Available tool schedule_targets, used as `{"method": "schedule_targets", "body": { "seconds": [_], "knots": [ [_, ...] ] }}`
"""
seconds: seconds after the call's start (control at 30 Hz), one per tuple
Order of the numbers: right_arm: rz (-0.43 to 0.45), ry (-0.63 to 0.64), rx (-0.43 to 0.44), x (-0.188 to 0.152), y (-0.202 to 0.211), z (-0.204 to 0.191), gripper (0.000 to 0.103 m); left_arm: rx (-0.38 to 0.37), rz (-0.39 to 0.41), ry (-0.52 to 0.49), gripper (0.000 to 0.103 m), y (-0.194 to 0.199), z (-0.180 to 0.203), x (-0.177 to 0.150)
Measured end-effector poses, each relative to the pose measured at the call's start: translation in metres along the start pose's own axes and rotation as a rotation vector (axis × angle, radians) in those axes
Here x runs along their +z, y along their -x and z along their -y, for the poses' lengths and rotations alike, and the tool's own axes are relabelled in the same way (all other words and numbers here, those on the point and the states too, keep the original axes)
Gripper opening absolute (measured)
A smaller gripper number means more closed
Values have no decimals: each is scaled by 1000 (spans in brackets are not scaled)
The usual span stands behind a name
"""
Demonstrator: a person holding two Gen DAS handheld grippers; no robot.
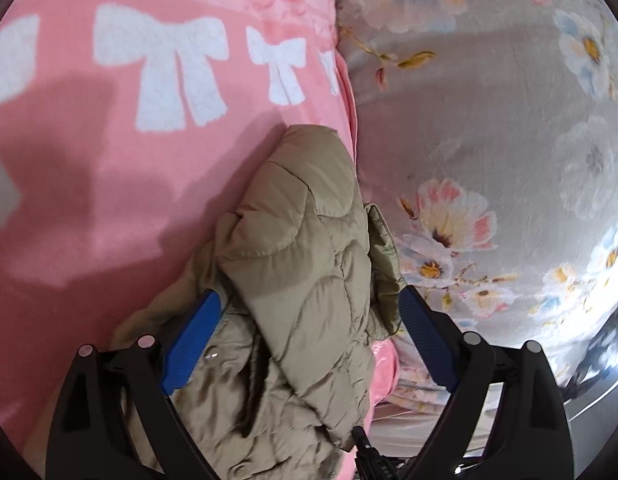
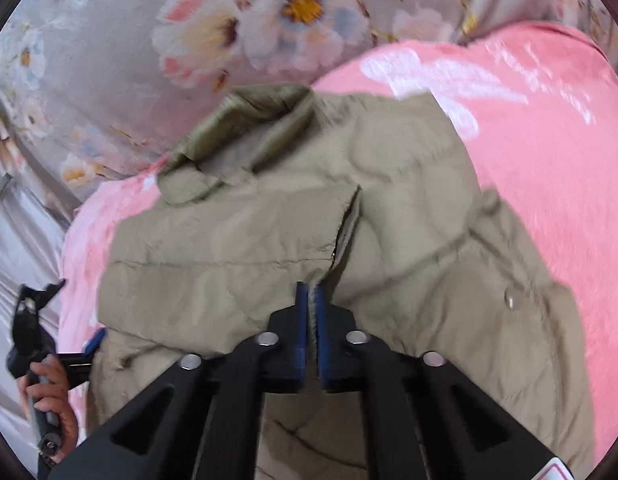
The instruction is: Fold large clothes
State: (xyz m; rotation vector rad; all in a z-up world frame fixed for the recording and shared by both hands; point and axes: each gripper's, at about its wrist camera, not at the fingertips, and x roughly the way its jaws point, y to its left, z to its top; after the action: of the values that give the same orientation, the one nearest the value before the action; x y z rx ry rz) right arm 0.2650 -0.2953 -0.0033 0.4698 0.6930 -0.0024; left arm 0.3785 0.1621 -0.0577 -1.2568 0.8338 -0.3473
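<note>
Right wrist view: my right gripper (image 2: 312,294) pinches the quilted jacket (image 2: 269,232) by a thin edge; it may slip. Left gripper (image 1: 309,312) gapes wide, holding nothing.

You've got a pink blanket (image 1: 109,184) with white bows (image 1: 165,64) spread out, sitting right against a grey floral sheet (image 1: 489,128) beside it.
</note>
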Motion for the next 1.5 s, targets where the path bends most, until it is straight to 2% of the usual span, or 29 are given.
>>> {"method": "schedule_targets", "body": {
  "seconds": [0.17, 0.27, 0.37, 0.43, 0.5, 0.63, 0.77, 0.9, 0.97, 1.33, 1.43, 1.5],
  "knots": [
    [159, 122, -20, 54, 51, -16, 3, 1, -16, -65, 88, -10, 22, -5],
    [191, 149, -42, 73, 61, -15, 2, 16, -34, -85, 88, -20, 29, -10],
    [172, 177, -72, 70, 55, -11, 2, 87, -47, -109, 87, -36, 28, -16],
    [155, 188, -96, 63, 51, -6, 2, 172, -23, -136, 72, -41, 26, -18],
    [124, 182, -121, 51, 37, 5, 2, 281, -3, -198, 37, -46, 23, -20],
    [19, 165, -174, 27, -2, 29, 2, 350, 14, -352, 26, -50, 24, -30],
    [-45, 159, -210, 7, -31, 42, 2, 456, 43, -527, 24, -54, 34, -47],
    [-61, 180, -238, -3, -42, 43, 2, 565, 69, -692, 24, -65, 41, -61],
    [-61, 191, -250, -8, -48, 44, 1, 599, 81, -743, 24, -68, 41, -67],
    [-42, 168, -226, -11, -51, 50, 0, 667, 110, -824, 25, -78, 47, -82],
    [-37, 154, -215, -10, -45, 51, 5, 618, 111, -791, 25, -70, 47, -78],
    [-27, 133, -223, -10, -31, 54, 16, 576, 103, -758, 28, -56, 47, -75]
  ]
}}
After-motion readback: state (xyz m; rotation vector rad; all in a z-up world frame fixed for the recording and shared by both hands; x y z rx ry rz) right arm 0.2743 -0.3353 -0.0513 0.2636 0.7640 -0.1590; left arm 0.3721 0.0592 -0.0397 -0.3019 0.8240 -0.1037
